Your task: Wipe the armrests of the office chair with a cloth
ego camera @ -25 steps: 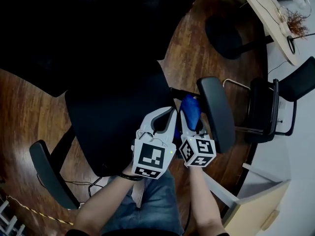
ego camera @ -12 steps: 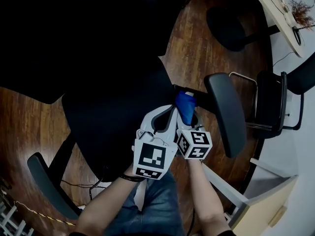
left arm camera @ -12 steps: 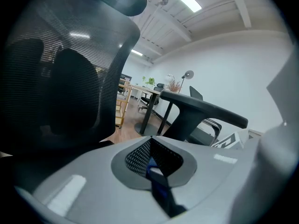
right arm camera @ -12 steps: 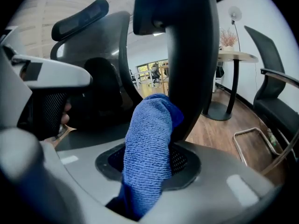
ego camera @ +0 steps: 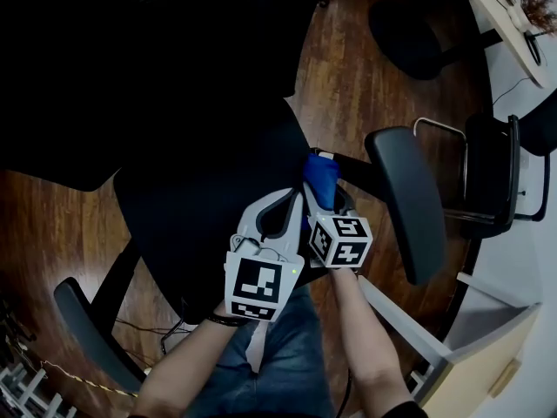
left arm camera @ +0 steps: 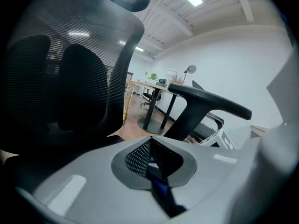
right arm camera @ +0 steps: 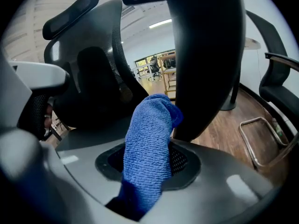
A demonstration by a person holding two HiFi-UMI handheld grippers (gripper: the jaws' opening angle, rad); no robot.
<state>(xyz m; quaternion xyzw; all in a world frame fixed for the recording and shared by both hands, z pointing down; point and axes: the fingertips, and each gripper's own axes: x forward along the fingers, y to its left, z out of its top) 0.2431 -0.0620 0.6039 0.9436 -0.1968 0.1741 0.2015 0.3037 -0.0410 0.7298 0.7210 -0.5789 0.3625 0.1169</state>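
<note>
The black office chair's seat (ego camera: 200,225) fills the middle of the head view. Its right armrest (ego camera: 407,200) runs down the right side, and its left armrest (ego camera: 85,327) is at the lower left. My right gripper (ego camera: 326,200) is shut on a blue cloth (ego camera: 319,178), which sticks out past the jaws beside the armrest's support bar, between seat and pad. In the right gripper view the cloth (right arm camera: 150,143) stands just before the dark armrest (right arm camera: 205,55). My left gripper (ego camera: 298,196) sits close on the left, shut, over the seat's edge. Its view shows the armrest (left arm camera: 210,101) ahead.
A second black chair (ego camera: 487,181) with a metal frame stands right of the armrest. Further off are a round chair base (ego camera: 409,33) and a desk (ego camera: 513,7). A pale cabinet (ego camera: 470,355) is at the lower right. A cable (ego camera: 52,368) lies on the wooden floor.
The blue cloth lay against the armrest pad's inner edge; now it is drawn back toward the seat, by the support bar. Both grippers shifted slightly left and stay close together.
</note>
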